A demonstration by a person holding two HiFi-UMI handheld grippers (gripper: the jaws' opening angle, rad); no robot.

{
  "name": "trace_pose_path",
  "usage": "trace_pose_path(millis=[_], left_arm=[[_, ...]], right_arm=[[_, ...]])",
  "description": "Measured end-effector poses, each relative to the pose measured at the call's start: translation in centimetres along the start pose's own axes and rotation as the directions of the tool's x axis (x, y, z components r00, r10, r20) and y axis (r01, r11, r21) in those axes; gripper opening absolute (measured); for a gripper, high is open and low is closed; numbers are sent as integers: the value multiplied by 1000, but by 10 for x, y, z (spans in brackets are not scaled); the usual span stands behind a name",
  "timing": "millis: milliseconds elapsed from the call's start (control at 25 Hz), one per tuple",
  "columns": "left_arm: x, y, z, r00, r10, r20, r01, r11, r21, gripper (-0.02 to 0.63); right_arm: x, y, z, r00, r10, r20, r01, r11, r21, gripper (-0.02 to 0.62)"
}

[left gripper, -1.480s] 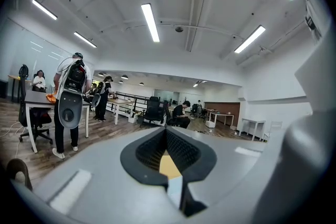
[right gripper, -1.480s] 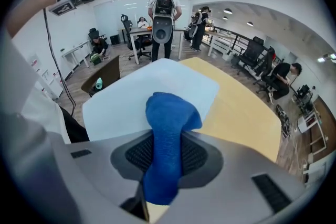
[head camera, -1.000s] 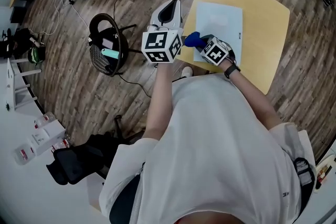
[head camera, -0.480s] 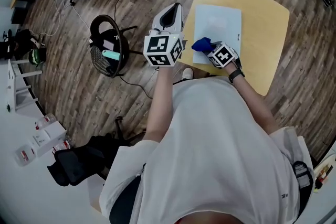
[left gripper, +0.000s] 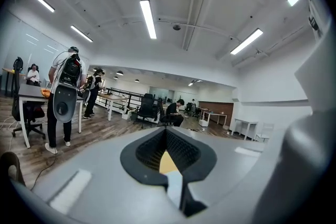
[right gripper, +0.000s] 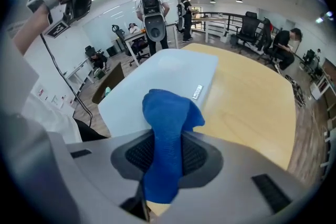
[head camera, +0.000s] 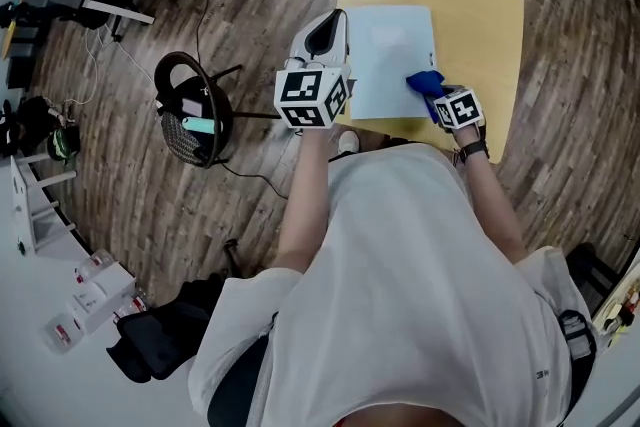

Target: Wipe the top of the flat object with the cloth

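Observation:
A pale blue flat sheet (head camera: 388, 55) lies on the yellow wooden table (head camera: 480, 15); in the right gripper view the sheet (right gripper: 157, 86) stretches away to the left. My right gripper (head camera: 432, 92) is shut on a blue cloth (head camera: 424, 82), which rests on the sheet's near right corner. The cloth (right gripper: 167, 134) bulges out between the jaws of the right gripper (right gripper: 168, 160). My left gripper (head camera: 322, 37) is held up off the table's left edge, its jaws closed together with nothing between them. In its own view the left gripper (left gripper: 167, 152) points up toward the room.
A round black basket (head camera: 192, 105) stands on the wood floor left of the table, with cables around it. Desks, chairs and people (left gripper: 65, 97) are farther off in the room. A small white tag (right gripper: 197, 92) sits at the sheet's right edge.
The right gripper with the cloth has slid from the sheet's near left corner across to its near right corner. The left gripper has stayed raised in about the same place.

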State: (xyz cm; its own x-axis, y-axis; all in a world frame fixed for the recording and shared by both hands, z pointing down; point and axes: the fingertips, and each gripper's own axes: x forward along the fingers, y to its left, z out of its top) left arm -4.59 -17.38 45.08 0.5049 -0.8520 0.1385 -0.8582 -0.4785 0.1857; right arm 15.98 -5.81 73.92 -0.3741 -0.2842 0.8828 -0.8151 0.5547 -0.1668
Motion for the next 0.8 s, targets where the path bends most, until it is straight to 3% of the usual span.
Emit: trace_pose_path(millis=[240, 320, 440, 640, 720, 800], left_arm=[[-6, -1, 1, 1000, 9, 4, -9, 1000, 8, 6], [-12, 6, 4, 1000, 30, 7, -30, 1000, 8, 6], [-23, 18, 11, 997, 74, 12, -74, 997, 7, 6], [-41, 47, 10, 988, 153, 21, -153, 988, 2, 6], [-53, 55, 10, 983, 183, 28, -183, 983, 1, 6], [-68, 62, 11, 976, 214, 37, -215, 977, 1, 6]], right_arm=[[-2, -3, -4, 1000, -10, -26, 9, 1000, -10, 112], [-2, 12, 5, 999, 27, -38, -29, 998, -62, 102], [-2, 52, 31, 988, 147, -36, -151, 971, -184, 101], [22, 130, 76, 950, 304, -74, -308, 869, -386, 101], [36, 163, 82, 932, 337, -133, -358, 796, -489, 101], [49, 195, 79, 914, 343, -217, -402, 696, -595, 101]])
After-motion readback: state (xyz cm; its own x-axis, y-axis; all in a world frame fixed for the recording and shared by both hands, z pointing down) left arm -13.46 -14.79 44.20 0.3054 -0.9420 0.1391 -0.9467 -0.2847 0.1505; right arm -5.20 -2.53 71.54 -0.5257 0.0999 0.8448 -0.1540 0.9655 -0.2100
